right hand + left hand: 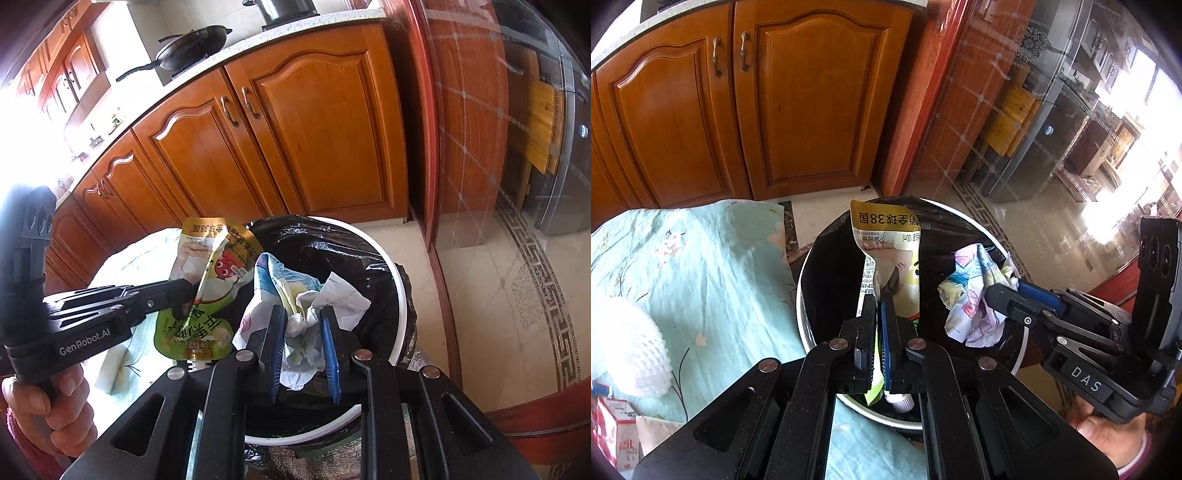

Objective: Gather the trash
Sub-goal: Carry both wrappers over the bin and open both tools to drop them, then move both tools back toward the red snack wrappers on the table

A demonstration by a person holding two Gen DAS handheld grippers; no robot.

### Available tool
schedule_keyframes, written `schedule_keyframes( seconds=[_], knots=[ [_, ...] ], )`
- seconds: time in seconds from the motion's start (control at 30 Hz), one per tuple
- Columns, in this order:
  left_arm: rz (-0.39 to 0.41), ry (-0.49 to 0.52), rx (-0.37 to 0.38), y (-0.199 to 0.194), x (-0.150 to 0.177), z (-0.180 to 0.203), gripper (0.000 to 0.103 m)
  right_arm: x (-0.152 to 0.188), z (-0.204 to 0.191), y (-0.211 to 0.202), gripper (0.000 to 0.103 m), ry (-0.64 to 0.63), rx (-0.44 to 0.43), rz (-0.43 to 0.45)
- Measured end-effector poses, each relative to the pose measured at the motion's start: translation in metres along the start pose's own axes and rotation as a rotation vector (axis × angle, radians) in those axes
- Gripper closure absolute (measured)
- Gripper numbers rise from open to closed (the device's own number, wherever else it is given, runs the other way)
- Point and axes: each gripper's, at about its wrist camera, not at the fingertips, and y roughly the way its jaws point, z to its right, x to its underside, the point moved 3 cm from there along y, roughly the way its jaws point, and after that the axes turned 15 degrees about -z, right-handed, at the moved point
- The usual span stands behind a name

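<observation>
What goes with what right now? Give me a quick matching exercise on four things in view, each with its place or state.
Things:
1. drink pouch
2. crumpled paper
3. trash bin
4. white foam net

Places or states:
A. lying on the pale blue floral cloth
B. pinched by the left gripper, over the bin
C. lined with a black bag, white rim
D. between the right gripper's fingers, over the bin

Pairs: 1-B, 2-D, 3-C, 4-A
</observation>
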Motion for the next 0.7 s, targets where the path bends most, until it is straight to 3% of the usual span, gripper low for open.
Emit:
schedule_keyframes(
  seconds=[0.1, 0.17, 0.23, 0.63, 0.7],
  knots=[
    [0.002, 0.002, -0.002, -0.001, 0.001, 0.001, 0.077, -0.001, 0.002, 0.002, 0.073, 0.008, -0.007, -0.006],
    [0.009, 0.003, -0.004, -0.003, 0.003, 0.001, 0.071, -0.001, 0.003, 0.002, 0.070, 0.013, -0.008, -0.004],
    [0.020, 0.003, -0.003, -0.006, 0.004, -0.001, 0.071, 0.000, 0.003, 0.001, 0.062, 0.017, -0.012, 0.004],
    [0.125, -0.090, 0.018, -0.047, 0.059, -0.033, 0.071, 0.023, -0.006, -0.025, 0.061, 0.037, -0.062, 0.084],
    [0.152, -0.121, 0.026, -0.056, 0.075, -0.041, 0.071, 0.032, -0.013, -0.029, 0.054, 0.041, -0.089, 0.110]
  ],
)
